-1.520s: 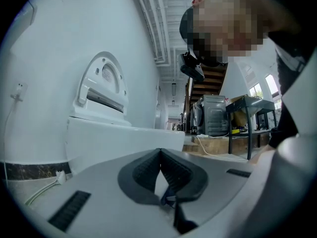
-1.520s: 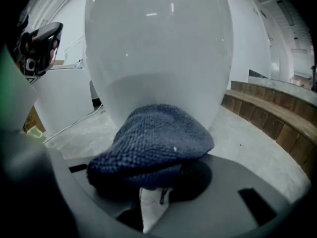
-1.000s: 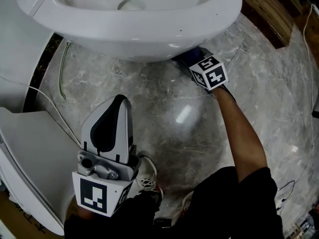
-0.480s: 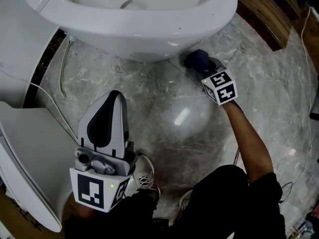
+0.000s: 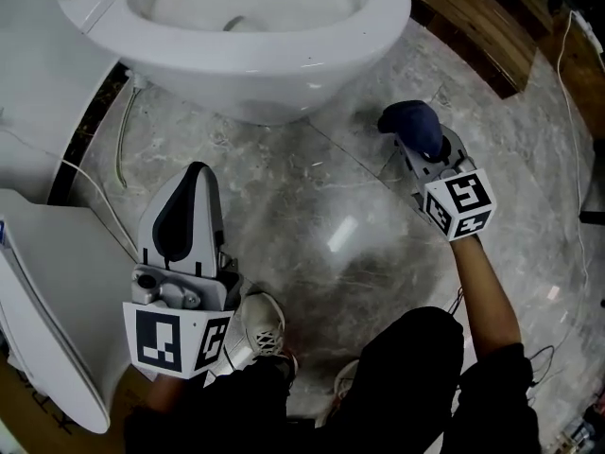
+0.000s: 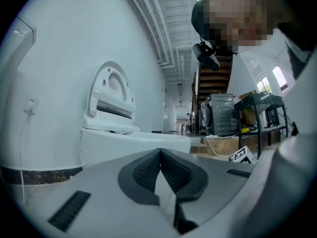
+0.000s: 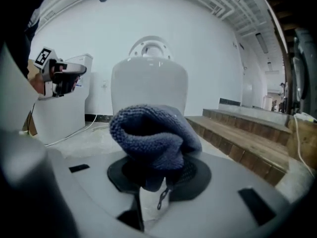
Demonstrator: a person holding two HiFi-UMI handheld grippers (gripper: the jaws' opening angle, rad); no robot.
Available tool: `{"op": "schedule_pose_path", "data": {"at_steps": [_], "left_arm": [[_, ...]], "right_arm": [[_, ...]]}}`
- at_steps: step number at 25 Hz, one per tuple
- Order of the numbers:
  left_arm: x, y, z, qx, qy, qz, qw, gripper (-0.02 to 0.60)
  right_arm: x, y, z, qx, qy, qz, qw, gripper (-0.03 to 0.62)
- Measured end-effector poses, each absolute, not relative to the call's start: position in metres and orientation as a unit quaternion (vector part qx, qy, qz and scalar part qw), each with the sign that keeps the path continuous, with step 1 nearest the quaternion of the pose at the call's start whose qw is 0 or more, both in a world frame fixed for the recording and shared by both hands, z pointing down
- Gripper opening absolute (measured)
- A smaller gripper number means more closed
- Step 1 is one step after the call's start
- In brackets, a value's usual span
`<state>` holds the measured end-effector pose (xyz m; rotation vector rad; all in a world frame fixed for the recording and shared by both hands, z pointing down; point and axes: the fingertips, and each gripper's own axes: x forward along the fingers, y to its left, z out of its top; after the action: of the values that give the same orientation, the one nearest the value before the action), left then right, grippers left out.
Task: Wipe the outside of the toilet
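The toilet (image 5: 265, 74) wiping paused: the right gripper (image 5: 423, 148) (clamping a blue cloth (image 5: 413, 124)) had pulled back. The left gripper (image 5: 194, 176) jaws met, empty.

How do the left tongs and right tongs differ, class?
The left tongs are shut and empty; the right tongs grip a blue cloth. The left tongs sit by the person's shoe; the right tongs are farther ahead. Both point towards the toilet.

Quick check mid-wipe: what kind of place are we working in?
Likely a mock-up in a big hall or workshop, not a real bathroom: the toilet stands on open marble-look floor beside wooden steps, under a high ribbed ceiling.
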<state>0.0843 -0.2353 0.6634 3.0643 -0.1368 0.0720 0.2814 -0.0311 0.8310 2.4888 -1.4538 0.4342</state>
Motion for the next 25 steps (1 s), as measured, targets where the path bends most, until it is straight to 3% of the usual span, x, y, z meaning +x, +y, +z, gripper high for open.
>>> {"op": "schedule_pose_path", "data": {"at_steps": [18,25], "left_arm": [[0.016,-0.313,0.587,0.989,-0.138,0.05,-0.019,0.011],[0.0,-0.333,0.562,0.985,-0.164,0.045,-0.006,0.011]], "right_arm": [[0.233,0.162,0.637,0.943,-0.327,0.039,0.036,0.097],[0.225,0.169,0.588,0.952,-0.306,0.007,0.028,0.097]]}}
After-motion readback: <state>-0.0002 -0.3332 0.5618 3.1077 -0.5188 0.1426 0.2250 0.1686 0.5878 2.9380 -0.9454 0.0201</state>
